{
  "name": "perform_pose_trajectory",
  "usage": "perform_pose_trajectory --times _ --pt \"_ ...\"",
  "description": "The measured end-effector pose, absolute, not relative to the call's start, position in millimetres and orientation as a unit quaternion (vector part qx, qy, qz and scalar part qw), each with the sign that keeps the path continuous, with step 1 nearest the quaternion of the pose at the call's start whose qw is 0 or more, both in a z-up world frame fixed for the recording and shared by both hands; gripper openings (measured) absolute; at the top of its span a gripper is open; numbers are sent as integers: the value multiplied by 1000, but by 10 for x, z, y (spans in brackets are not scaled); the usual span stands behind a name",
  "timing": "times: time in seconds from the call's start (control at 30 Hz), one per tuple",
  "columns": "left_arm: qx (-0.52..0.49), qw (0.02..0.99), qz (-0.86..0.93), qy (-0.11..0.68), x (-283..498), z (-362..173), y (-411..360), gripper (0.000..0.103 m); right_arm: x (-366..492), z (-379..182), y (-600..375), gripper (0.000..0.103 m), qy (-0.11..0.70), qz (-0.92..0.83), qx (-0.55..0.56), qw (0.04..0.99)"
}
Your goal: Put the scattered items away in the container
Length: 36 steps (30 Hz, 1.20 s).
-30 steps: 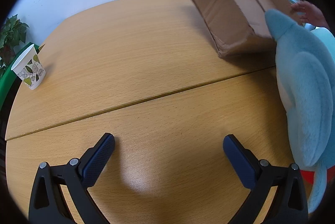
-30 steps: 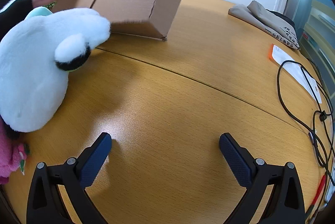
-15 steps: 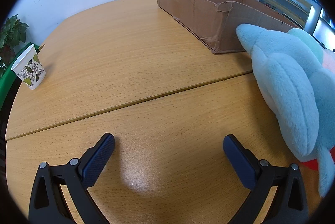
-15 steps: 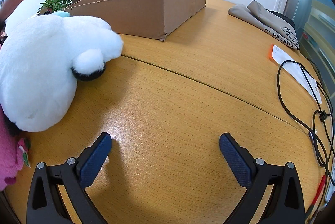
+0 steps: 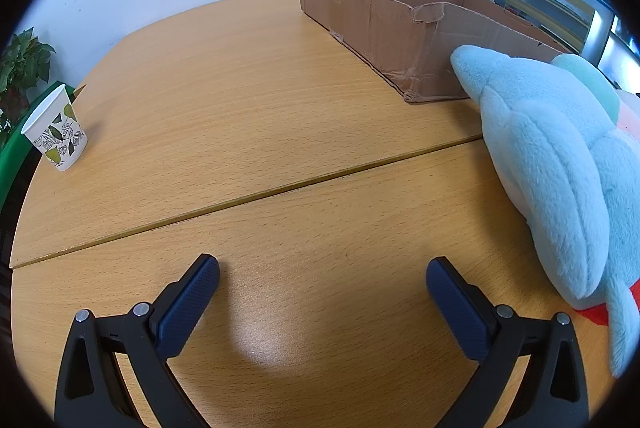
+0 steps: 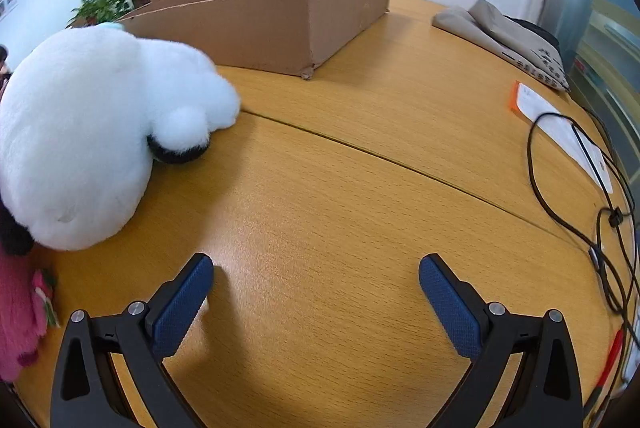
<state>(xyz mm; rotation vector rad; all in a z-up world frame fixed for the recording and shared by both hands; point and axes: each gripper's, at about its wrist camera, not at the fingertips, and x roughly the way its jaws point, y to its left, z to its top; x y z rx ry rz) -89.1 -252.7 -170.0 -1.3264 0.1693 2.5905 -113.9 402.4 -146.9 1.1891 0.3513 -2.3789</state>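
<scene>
Both claws, left (image 5: 322, 282) and right (image 6: 316, 280), are spread and empty above the surface (image 5: 280, 115), ready to lift plush toys (image 6: 100, 131) into the box (image 6: 272, 19).

Brown box (image 6: 260, 27), pale blue plush (image 5: 560, 163), white plush (image 6: 88, 131), pink plush (image 6: 18, 324), leaf-print cup (image 5: 56, 133), tan tabletop (image 5: 256, 107).

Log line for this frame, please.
stage: pre-grasp | left gripper: open, empty | right gripper: open, empty | cardboard box: upright | blue plush, white plush: on table
</scene>
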Motion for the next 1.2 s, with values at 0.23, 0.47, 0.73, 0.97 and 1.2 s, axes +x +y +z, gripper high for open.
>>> perform_pose_trajectory --times 0.23,0.47,0.73,0.97,1.2 --pt "-452 113 883 58 -879 -1705 -2536 103 -1006 -1475 4034 103 129 -862 431 233" --pt "-450 119 882 69 -783 -1648 -2508 103 -682 -1485 4190 103 108 -872 437 194" --pt "-379 70 920 74 67 -988 -2270 103 126 -1101 4260 103 75 -914 377 132" --pt "-288 96 952 -34 895 -180 -1717 103 1026 -183 4157 103 19 -957 250 148" --pt "-301 147 939 -72 1560 -270 -833 103 1592 225 3617 103 32 -963 191 188"
